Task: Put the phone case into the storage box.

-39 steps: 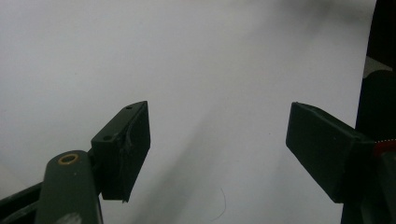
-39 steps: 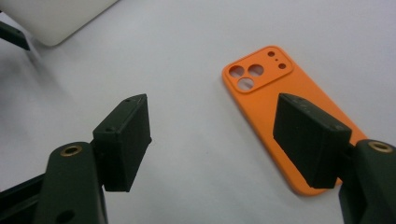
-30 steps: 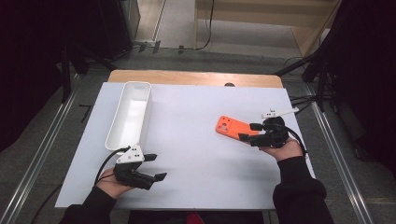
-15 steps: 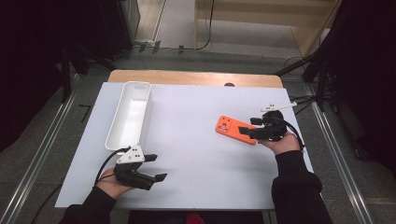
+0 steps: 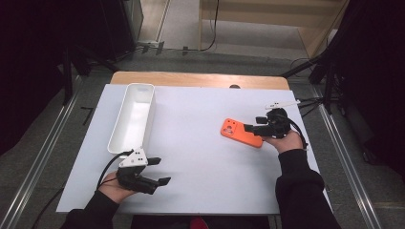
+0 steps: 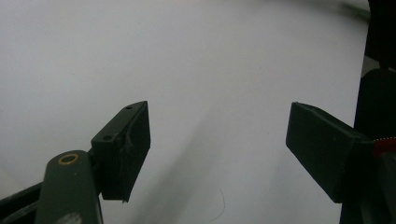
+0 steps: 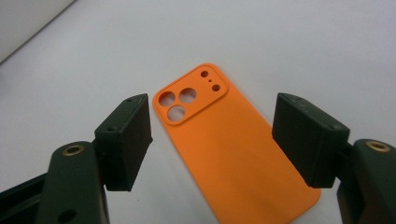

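An orange phone case (image 5: 241,132) lies flat on the white table cover (image 5: 200,143), camera-cutout side up, on the right half of the table and well apart from everything on the left. The right gripper (image 5: 252,128) hovers at the case's right end, its jaws pointing left across the table. In the right gripper view the two black jaws stand wide, one on each side of the phone case (image 7: 233,144) — neither pad touches it, and white table shows between the left jaw and the case's edge. The case's camera corner points away from the gripper, towards the far left of that view.

The left gripper (image 5: 160,171) rests at the near left of the table in the person's hand, close to the near edge. Its jaws are wide apart too — in the left gripper view nothing but bare white surface (image 6: 196,70) lies between them.

A long white tray (image 5: 134,117) sits on the left side, running from near to far, its near end just beyond the left gripper. Its inside looks empty.
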